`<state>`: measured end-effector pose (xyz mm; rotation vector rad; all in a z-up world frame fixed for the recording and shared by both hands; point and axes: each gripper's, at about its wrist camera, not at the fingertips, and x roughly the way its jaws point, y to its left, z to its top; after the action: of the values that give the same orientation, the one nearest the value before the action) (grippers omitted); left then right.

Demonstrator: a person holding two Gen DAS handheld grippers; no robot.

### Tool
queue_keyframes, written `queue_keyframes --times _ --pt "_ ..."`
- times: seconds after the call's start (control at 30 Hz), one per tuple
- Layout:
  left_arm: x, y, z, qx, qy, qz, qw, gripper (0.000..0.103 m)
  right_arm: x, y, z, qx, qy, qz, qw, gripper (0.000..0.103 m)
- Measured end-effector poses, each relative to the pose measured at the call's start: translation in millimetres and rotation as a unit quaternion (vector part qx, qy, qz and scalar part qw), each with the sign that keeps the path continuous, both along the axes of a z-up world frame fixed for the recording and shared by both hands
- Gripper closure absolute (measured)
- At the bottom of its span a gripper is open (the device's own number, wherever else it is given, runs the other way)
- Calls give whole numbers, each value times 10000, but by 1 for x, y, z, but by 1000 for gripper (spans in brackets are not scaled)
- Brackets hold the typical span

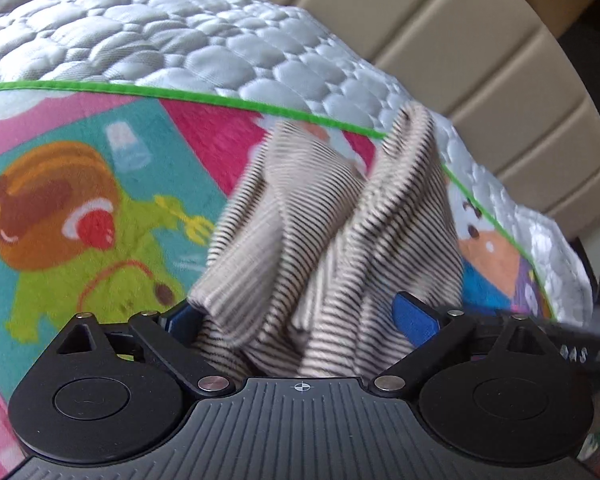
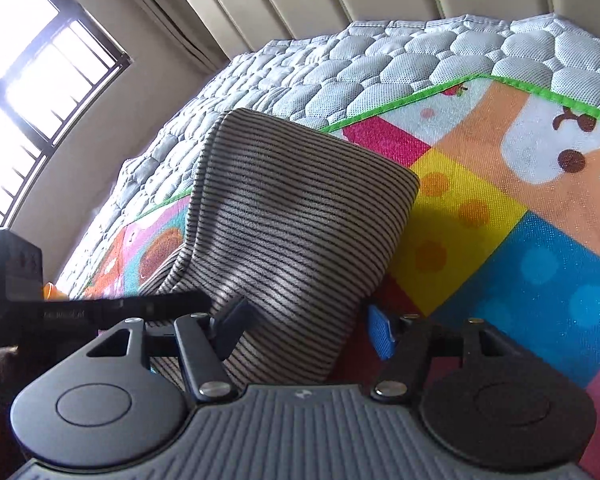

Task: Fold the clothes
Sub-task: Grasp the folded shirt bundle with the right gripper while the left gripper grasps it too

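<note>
A beige garment with thin dark stripes (image 1: 316, 240) lies bunched on the colourful play mat (image 1: 100, 168). My left gripper (image 1: 298, 320) stands over its near end. The jaws are wide apart, and loose folds of the fabric fill the space between the blue pads (image 1: 416, 320). In the right wrist view the same garment (image 2: 292, 216) shows a smooth folded edge towards the quilt. My right gripper (image 2: 308, 332) is open around its near corner. The left pad (image 2: 236, 326) touches the cloth, while the right pad (image 2: 380, 336) stands clear of it.
The play mat (image 2: 500, 220) with a green border lies on a grey quilted mattress cover (image 2: 380, 64). A beige padded headboard (image 1: 480, 60) stands behind. A barred window (image 2: 28, 80) is at the left. The other gripper's black body (image 2: 16, 280) reaches in from the left.
</note>
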<state>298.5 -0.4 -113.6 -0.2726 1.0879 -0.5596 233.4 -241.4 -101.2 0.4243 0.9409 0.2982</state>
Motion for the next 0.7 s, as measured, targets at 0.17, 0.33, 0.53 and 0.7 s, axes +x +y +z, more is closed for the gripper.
queue_keyframes --times 0.17,0.33,0.53,0.7 --pt "-56 -29 1 -43 141 -736 9972 7 0 -10 6 -339 -180 118 9992 38" --pt "-100 -26 20 -878 353 -715 9929 11 -6 -19 14 -686 -433 88 9967 35" --pt "-98 10 64 22 -863 965 9916 7 -33 20 44 -1592 -1461 345 9758 35" --pt "-68 5 47 726 -765 1764 9787 21 -59 84 48 -2621 -2028 628 9414 35"
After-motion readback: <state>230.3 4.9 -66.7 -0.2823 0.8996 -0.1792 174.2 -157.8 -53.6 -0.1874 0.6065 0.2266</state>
